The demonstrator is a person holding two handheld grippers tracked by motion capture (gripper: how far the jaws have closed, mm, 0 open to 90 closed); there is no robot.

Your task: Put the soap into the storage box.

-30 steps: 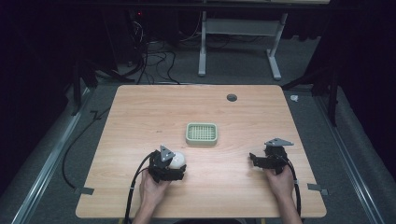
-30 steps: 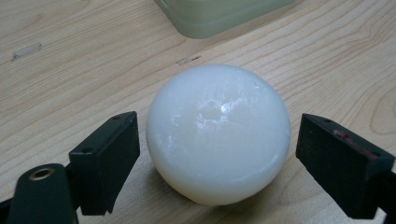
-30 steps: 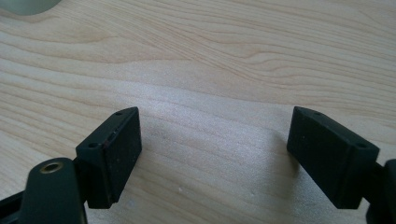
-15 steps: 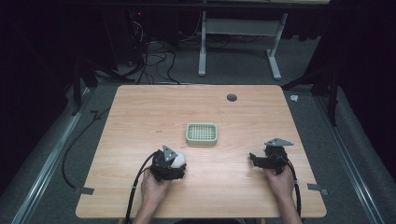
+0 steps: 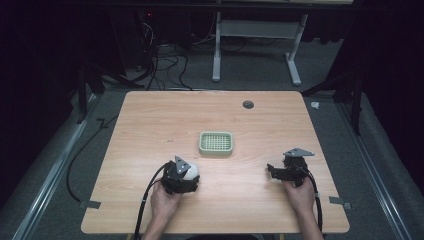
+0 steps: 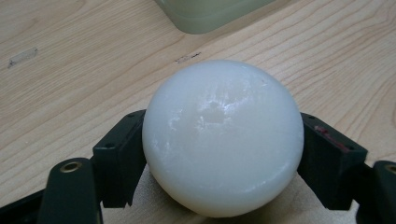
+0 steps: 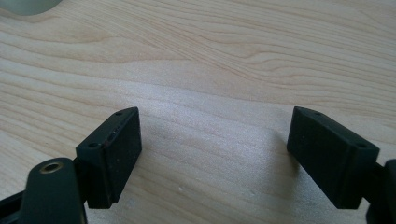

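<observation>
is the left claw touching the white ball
Touching. The left gripper view shows the white ball pressed between the left claw with both black jaws flat against its sides and no gap on either side.

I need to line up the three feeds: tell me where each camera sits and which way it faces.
High view: above the person's side, facing forward and down on the table; forearms and both hands enter from below.
Left gripper view: on the left gripper, looking along its fingers at the white ball.
Right gripper view: on the right gripper, facing bare wood between open fingers.
Shared: high and left gripper views show the ball and green tray.
</observation>
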